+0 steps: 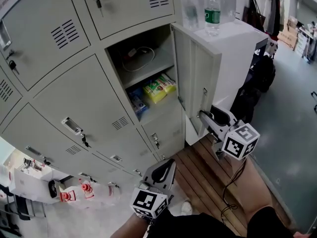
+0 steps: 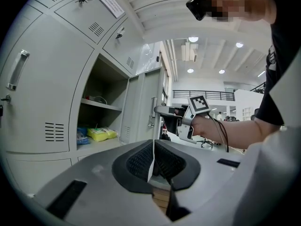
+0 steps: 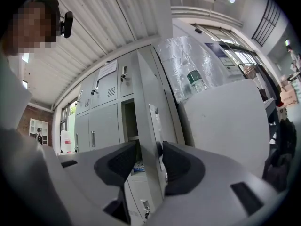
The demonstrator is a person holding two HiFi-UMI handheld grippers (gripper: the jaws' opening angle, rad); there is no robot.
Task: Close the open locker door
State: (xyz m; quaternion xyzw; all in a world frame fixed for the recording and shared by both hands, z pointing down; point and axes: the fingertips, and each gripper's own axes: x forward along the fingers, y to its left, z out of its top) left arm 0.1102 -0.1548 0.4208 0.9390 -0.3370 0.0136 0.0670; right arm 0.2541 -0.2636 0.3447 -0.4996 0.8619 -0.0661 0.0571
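At the right end of the bank of pale grey metal lockers (image 1: 74,98), the open grey locker door (image 1: 198,78) stands swung well out. Its free edge sits between the spread jaws of the right gripper (image 1: 200,116). The pads seem not to press on it, though one lies very close to the door's handle. The left gripper (image 1: 167,165) hangs lower, over brown wooden planks (image 1: 208,175), jaws pressed together on nothing. Inside the compartment lie a yellow packet (image 1: 159,88) and, on the shelf above, a coiled white cable (image 1: 140,58).
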